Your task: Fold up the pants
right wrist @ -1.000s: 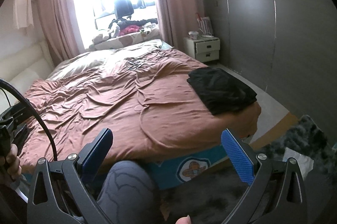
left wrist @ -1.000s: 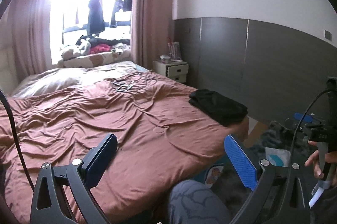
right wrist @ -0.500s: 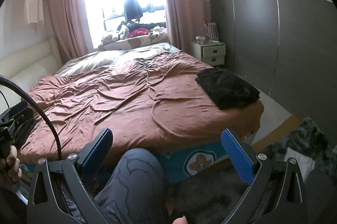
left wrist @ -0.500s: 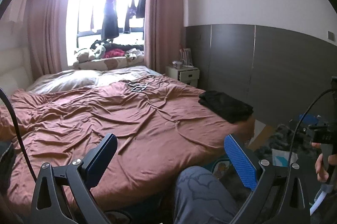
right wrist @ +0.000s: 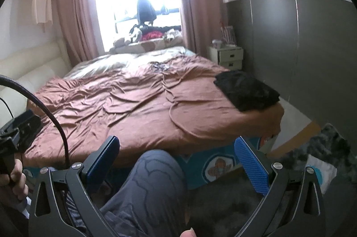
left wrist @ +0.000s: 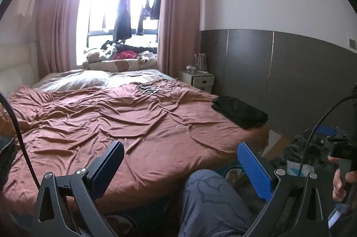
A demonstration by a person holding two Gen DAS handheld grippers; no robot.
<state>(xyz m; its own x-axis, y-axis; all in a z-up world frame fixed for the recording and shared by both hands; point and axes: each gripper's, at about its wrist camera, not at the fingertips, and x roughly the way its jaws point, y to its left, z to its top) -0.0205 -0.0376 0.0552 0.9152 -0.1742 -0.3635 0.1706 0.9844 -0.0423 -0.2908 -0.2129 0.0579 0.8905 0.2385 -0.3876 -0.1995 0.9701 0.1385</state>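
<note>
A wide bed (left wrist: pixel 93 125) fills most of both views, covered by a rumpled reddish-brown sheet (right wrist: pixel 125 103) with a pale pillow area at its far end under the window (left wrist: pixel 120 11). Beyond the bed's far right corner stands a small white nightstand (right wrist: pixel 229 57) with two drawers, both shut; a few small things sit on top, too small to tell apart. The pants (left wrist: pixel 241 112), black and already folded into a compact stack, lie at the bed's near right corner, just inside the right edge. A small tangle of dark items (left wrist: pixel 149 89) rests on the sheet toward the far end.

Both claws hang off the near edge of the bed, above a knee in grey patterned fabric (right wrist: pixel 154 183). The left claw (left wrist: pixel 180 170) has its blue pads spread wide with nothing between them; the pants lie well apart, ahead and to its right. The right claw (right wrist: pixel 178 166) is likewise spread and empty, the pants ahead to its right.
</note>
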